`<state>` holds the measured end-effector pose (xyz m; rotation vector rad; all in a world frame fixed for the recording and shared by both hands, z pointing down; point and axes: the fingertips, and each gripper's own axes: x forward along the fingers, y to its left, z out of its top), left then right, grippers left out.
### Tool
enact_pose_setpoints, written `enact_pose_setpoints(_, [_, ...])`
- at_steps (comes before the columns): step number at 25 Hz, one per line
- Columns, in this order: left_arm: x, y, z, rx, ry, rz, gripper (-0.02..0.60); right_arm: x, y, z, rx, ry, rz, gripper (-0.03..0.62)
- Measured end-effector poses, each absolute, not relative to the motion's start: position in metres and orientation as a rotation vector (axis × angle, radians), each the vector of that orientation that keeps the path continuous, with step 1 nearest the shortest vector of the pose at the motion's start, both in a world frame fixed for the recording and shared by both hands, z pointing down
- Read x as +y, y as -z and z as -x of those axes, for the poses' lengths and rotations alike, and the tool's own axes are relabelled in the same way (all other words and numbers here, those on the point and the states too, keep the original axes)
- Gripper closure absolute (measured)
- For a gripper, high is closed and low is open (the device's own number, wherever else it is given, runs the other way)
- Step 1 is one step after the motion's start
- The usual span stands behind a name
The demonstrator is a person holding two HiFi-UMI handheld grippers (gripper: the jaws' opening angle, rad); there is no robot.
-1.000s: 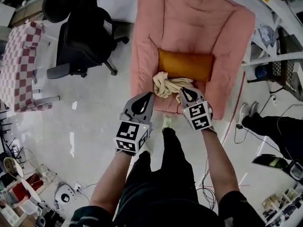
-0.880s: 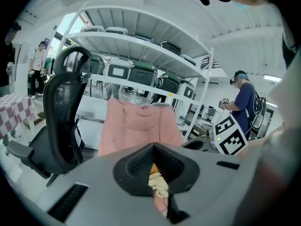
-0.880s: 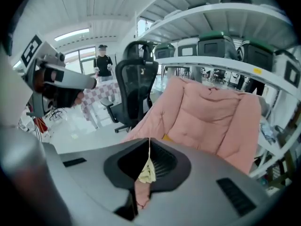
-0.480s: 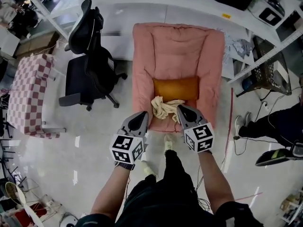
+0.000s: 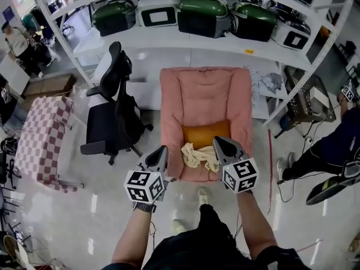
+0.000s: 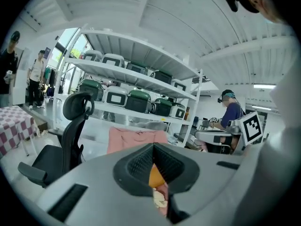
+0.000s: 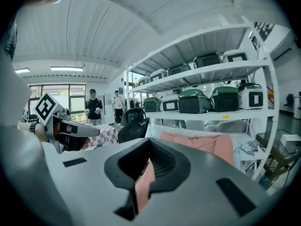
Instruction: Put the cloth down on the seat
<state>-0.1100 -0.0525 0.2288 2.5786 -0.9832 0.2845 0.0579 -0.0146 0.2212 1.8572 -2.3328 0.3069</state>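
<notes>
The cream cloth (image 5: 199,155) lies crumpled on the front of the pink armchair's (image 5: 205,91) seat, just before an orange cushion (image 5: 206,134). My left gripper (image 5: 161,150) is shut and empty, held left of the cloth by the chair's front edge. On the other side, my right gripper (image 5: 216,141) is shut and empty too, its tip over the cloth's right side without gripping it. In the left gripper view the closed jaws (image 6: 153,147) frame a sliver of the cloth (image 6: 159,199) and cushion (image 6: 155,175). The right gripper view shows closed jaws (image 7: 149,142) before pink upholstery.
A black office chair (image 5: 112,117) stands left of the armchair, and a checkered bench (image 5: 42,134) further left. White shelving (image 5: 202,7) with green and white appliances runs behind. A person (image 5: 332,145) is at the right, others at far left.
The view has lifted and pulled back from the armchair. Both grippers have drawn back slightly toward me, and the cloth stays lying on the seat.
</notes>
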Motion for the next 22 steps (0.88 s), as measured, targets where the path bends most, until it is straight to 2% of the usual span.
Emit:
enact_pose_setpoints(14, [-0.040,-0.116,0.149,-1.066,-0.094,-2.688,0.575,0.010,-0.113,-0.048,-2.391,-0.069,-1.956,0.589])
enact_pose_setpoints(22, [-0.018,-0.074,0.165,-1.076,-0.027,-2.740,0.575,0.029,-0.078,-0.036,-2.430,0.008,-1.974,0.589])
